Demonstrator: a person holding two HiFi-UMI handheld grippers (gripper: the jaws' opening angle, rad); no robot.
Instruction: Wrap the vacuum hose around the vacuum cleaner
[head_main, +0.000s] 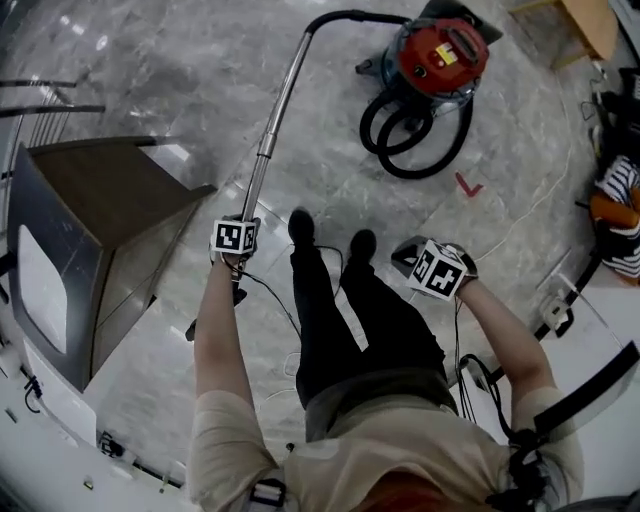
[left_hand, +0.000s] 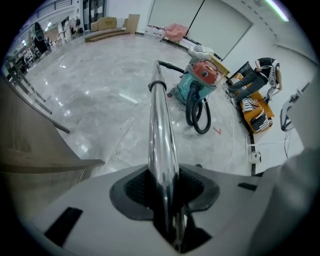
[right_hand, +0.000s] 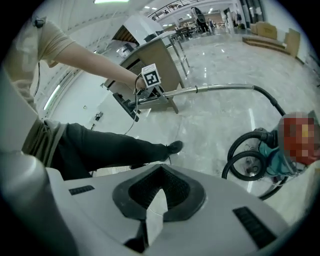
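My left gripper (left_hand: 165, 200) is clamped on the chrome wand (left_hand: 161, 125). My right gripper (right_hand: 157, 200) is clenched, nothing between its jaws. The red vacuum cleaner (head_main: 438, 58) stands on the floor (head_main: 180, 80) ahead, with the black hose (head_main: 415, 175) looped beside it.

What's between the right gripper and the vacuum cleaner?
Head view: mostly bare marble floor with a red mark, then the black hose looped in front of the vacuum cleaner.

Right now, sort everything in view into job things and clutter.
Job: vacuum cleaner; hose; wand, clamped in the left gripper; right gripper, shut and empty.

Lying about: wooden stand; orange gear; red floor mark.
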